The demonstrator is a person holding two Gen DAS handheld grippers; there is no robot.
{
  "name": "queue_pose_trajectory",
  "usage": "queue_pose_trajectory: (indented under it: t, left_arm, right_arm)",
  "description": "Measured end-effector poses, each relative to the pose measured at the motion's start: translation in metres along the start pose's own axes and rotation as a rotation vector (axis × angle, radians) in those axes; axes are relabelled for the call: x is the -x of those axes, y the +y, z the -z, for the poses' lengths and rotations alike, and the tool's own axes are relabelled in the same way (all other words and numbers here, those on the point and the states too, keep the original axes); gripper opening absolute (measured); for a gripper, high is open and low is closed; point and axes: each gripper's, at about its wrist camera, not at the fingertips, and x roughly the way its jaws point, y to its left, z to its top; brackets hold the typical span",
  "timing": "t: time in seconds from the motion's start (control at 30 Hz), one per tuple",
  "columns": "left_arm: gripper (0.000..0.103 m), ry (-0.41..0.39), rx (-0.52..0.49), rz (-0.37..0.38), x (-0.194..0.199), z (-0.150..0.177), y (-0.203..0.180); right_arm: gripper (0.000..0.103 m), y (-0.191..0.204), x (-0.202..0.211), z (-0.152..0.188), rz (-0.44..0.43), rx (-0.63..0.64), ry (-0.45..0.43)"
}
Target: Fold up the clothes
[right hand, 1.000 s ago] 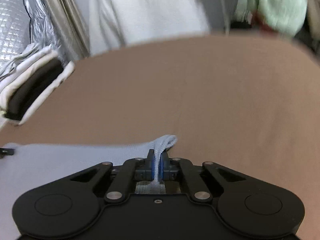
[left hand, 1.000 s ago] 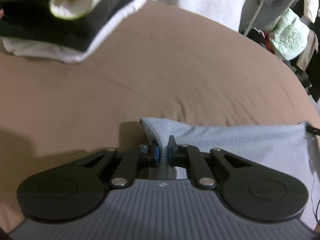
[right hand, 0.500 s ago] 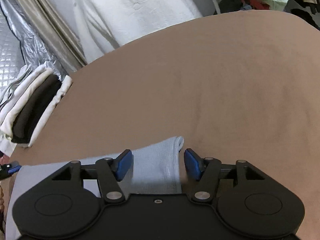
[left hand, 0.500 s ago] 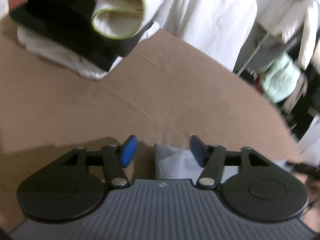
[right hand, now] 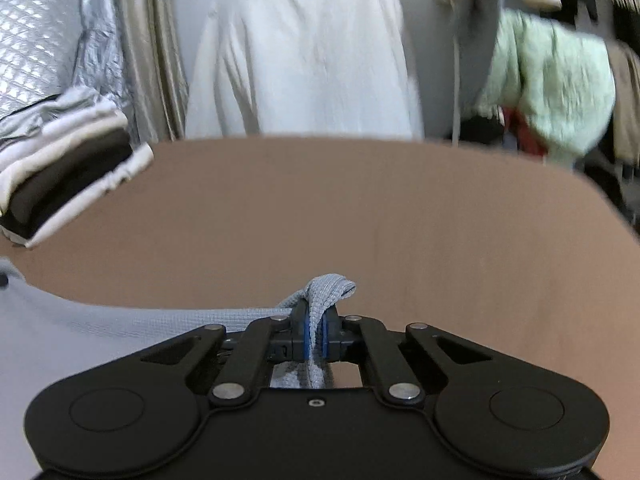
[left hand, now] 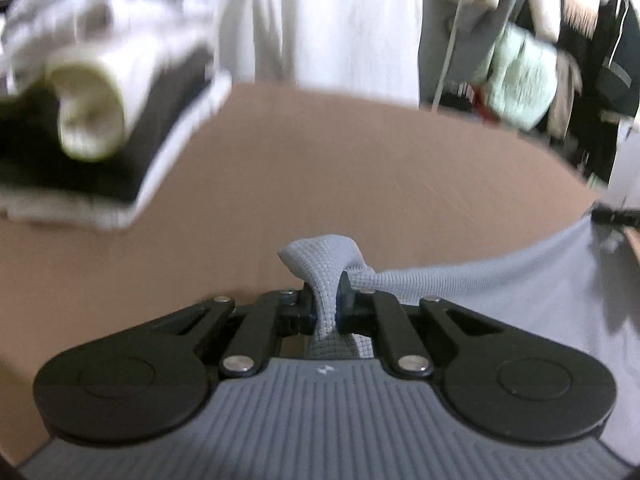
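Both tongs, left (left hand: 326, 300) and right (right hand: 316, 334), just closed, pinching grey garment (left hand: 500, 292) corners. Brown bench (right hand: 360, 208) ahead; folded stack (left hand: 112, 120) upper left.

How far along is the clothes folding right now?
Done: a stack of folded clothes sits at the far left of the brown surface. In hand: the left gripper and right gripper are each shut on a corner of the grey-blue garment, its edge stretched between them. Left: folding this garment and stacking it.

Left claw (left hand: 326, 298) — ribbed grey body; right claw (right hand: 315, 334) — black, blue pads, silver rivets.
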Motion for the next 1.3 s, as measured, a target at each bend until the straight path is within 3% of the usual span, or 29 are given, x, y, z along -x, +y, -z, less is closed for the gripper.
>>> queue_pose_trajectory:
  t: [0.1,0.17,0.23,0.27,0.3,0.33,0.4,0.43,0.5,0.57,0.63,0.67,0.73,0.8,0.9,1.07,1.17,1.3]
  left_arm:
    - [0.008,-0.046,-0.013,-0.032,-0.005,-0.024,0.002]
    - [0.016,-0.031,0.008,-0.093,-0.024,-0.034,0.006]
    - [0.043,0.075,0.011,-0.180,-0.054,-0.036,0.009]
    - [0.043,0.126,-0.027,-0.231,-0.058,-0.033,0.005]
    - [0.043,0.176,-0.073,-0.283,-0.061,-0.031,0.000]
    - [0.043,0.226,-0.119,-0.335,-0.063,-0.028,-0.004]
    - [0.049,0.213,-0.150,-0.314,-0.038,-0.016,-0.012]
    - [0.060,0.201,-0.118,-0.263,-0.021,-0.011,-0.014]
    - [0.068,0.206,-0.035,-0.165,0.003,-0.002,-0.017]
    - [0.068,0.239,0.003,-0.092,0.019,0.009,-0.020]
    - [0.068,0.369,-0.036,-0.192,0.019,0.030,-0.024]
    - [0.069,0.438,-0.058,-0.248,0.019,0.041,-0.027]
    - [0.069,0.428,0.017,-0.278,0.034,0.057,-0.014]
    - [0.069,0.427,0.103,-0.288,0.049,0.063,-0.004]
    - [0.070,0.414,0.083,-0.322,0.063,0.068,-0.012]
    - [0.070,0.410,0.038,-0.389,0.077,0.072,-0.033]
    - [0.070,0.315,0.078,-0.305,0.098,0.067,-0.039]
    - [0.067,0.187,0.124,-0.014,0.107,0.055,-0.072]
  right_arm:
    - [0.005,-0.001,0.002,-0.031,0.043,0.020,-0.070]
    - [0.008,-0.010,-0.013,-0.048,0.073,-0.002,-0.059]
    - [0.023,-0.017,-0.037,-0.059,0.163,-0.006,-0.013]
    - [0.036,-0.016,-0.046,-0.061,0.242,0.011,0.007]
    - [0.035,-0.016,-0.050,-0.061,0.315,0.018,0.031]
    - [0.036,-0.017,-0.045,-0.057,0.334,0.000,0.054]
    - [0.037,-0.017,-0.025,-0.046,0.257,-0.062,0.086]
    - [0.039,-0.016,-0.010,-0.036,0.211,-0.095,0.087]
    - [0.044,-0.008,0.016,-0.016,0.114,-0.123,0.105]
    - [0.050,0.010,0.033,0.006,0.006,-0.112,0.157]
    - [0.058,0.025,0.042,0.029,-0.020,-0.060,0.215]
    - [0.058,0.028,0.046,0.042,0.010,-0.028,0.243]
    - [0.058,0.027,0.054,0.070,0.098,0.012,0.287]
    - [0.062,0.024,0.070,0.092,0.161,0.044,0.269]
    - [0.071,0.014,0.099,0.105,0.218,0.002,0.258]
    - [0.071,-0.021,0.148,0.113,0.122,-0.310,0.259]
    - [0.071,-0.036,0.160,0.126,-0.010,-0.491,0.259]
    - [0.072,-0.036,0.148,0.146,-0.097,-0.658,0.212]
